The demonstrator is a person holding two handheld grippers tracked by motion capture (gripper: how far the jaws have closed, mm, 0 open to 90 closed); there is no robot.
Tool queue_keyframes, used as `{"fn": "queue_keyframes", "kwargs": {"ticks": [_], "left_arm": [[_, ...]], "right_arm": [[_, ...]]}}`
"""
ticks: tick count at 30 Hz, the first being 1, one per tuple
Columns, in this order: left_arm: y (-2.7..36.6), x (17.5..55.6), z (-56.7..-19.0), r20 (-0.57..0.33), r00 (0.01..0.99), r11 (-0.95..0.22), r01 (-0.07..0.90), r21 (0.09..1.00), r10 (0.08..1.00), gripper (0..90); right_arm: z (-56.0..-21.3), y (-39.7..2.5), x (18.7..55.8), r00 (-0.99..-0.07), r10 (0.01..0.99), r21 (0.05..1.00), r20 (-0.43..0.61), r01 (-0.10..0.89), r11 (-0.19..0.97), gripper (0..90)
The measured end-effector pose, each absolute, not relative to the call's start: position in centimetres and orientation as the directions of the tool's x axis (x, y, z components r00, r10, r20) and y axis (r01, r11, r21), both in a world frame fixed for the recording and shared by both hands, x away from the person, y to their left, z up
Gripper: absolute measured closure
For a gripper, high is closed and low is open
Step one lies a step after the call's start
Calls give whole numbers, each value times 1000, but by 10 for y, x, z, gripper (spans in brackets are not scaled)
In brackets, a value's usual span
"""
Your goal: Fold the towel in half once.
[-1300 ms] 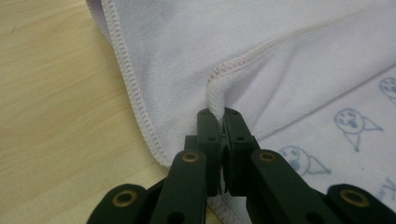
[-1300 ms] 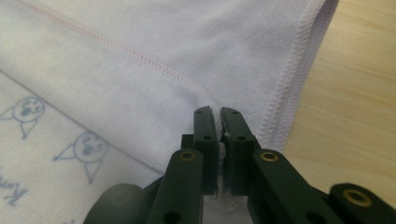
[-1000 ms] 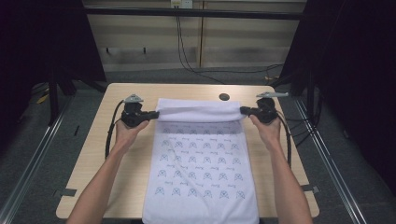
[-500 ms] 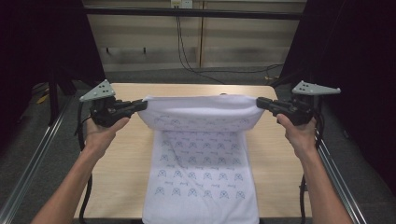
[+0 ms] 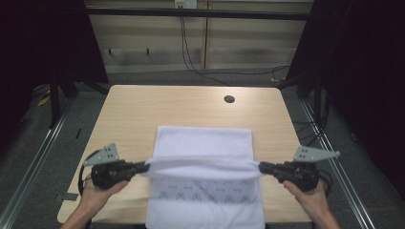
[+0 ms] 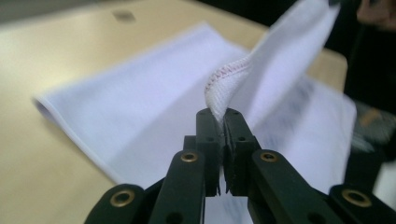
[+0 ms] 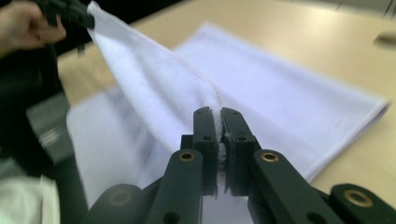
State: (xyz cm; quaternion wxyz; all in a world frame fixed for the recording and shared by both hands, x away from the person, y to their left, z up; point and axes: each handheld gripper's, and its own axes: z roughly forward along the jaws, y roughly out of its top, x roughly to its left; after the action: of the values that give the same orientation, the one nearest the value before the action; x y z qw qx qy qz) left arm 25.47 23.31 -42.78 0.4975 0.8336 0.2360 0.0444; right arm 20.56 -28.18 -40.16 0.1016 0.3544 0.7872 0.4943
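A white towel (image 5: 203, 145) with a small grey print lies on the wooden table (image 5: 143, 107), its far part folded back toward the person. The towel's far edge is stretched in the air between the two grippers. My left gripper (image 5: 145, 165) is shut on the towel's left corner (image 6: 219, 91), seen as a stitched hem between the jaws. My right gripper (image 5: 261, 166) is shut on the right corner (image 7: 212, 109). The printed part (image 5: 205, 193) hangs over the near table edge.
A round cable hole (image 5: 229, 99) sits in the table's far right part. Bare wood stretches beyond the towel and at both sides. Metal rails (image 5: 43, 143) run along the floor left and right of the table. Cables (image 5: 200, 57) hang behind it.
Both grippers lifted the towel's far edge from the far side of the table and carried it toward the person, folding the towel over itself. They now sit low near the front edge.
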Motion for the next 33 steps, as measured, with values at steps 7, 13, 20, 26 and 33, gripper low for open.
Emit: {"fn": "queue_keyframes", "kwargs": {"ticks": [7, 13, 20, 26, 33], "left_arm": [[241, 230, -464, -255, 904, -455, 398, 797, 344, 846], [239, 218, -467, -247, 928, -519, 363, 774, 280, 833], [254, 220, -460, -324, 931, -502, 363, 785, 166, 715], [245, 255, -469, -313, 890, -449, 441, 777, 333, 698], [212, 322, -487, -299, 826, -456, 523, 720, 477, 690]], "right_arm": [[-447, -278, 175, -761, 599, 787, 250, 520, 333, 843], [-460, -276, 150, -782, 575, 744, 241, 530, 408, 818], [-460, -288, 134, -796, 532, 756, 290, 531, 383, 732], [-461, -291, 160, -740, 613, 767, 278, 555, 323, 707], [-468, -268, 238, -705, 680, 755, 200, 553, 352, 653]]}}
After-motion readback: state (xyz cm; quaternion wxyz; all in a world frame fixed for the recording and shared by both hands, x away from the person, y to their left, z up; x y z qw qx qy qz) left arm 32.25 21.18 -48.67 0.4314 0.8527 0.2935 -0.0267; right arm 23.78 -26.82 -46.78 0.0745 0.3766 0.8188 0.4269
